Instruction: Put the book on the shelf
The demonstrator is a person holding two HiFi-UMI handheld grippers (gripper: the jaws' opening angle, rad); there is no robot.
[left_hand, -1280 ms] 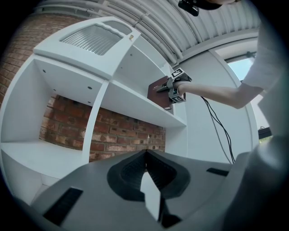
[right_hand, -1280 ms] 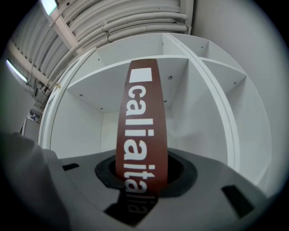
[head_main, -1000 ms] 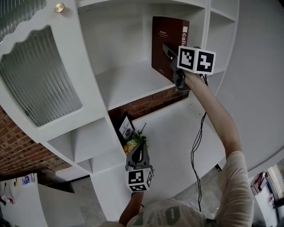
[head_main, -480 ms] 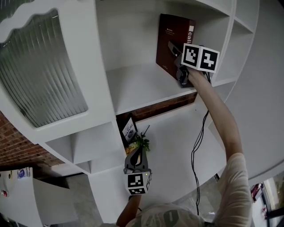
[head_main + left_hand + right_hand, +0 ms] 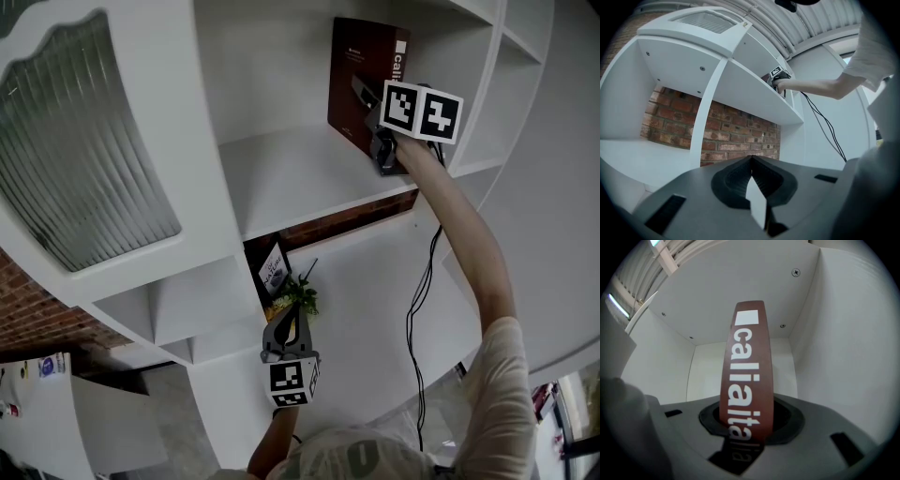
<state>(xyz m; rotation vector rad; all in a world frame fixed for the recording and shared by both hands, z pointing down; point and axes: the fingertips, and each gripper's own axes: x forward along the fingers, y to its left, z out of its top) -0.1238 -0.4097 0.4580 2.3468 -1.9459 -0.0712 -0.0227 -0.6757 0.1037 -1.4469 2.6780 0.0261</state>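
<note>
Little has moved since the earlier frames: the book stays upright in the upper compartment, the right gripper stays clamped on it, and the left gripper keeps its low station; only the framing of the head view shifts slightly.

Item 1, book: dark red-brown cover with white lettering on the spine. It stands near-vertical at the right side of the compartment, close to the white divider. Its lower edge sits at or just above the shelf; contact cannot be confirmed, since the gripper body hides that corner.

Item 2, right gripper: arm raised and extended. Its fingers are closed on the lower part of the book, one on each cover, with the spine rising between them in the right gripper view.

Item 3, left gripper: held low in front of the lower opening, just below a small plant and a framed card. Its fingers are drawn together with nothing between them, and it plays no part in the hold.

Item 4, surroundings: brick wall behind the lower opening; ribbed glass door at left.

Status, by judgement: transport is done and the book is inside its compartment. Left to do: settle it fully on the board, release it, and withdraw the right gripper without tipping it.
</note>
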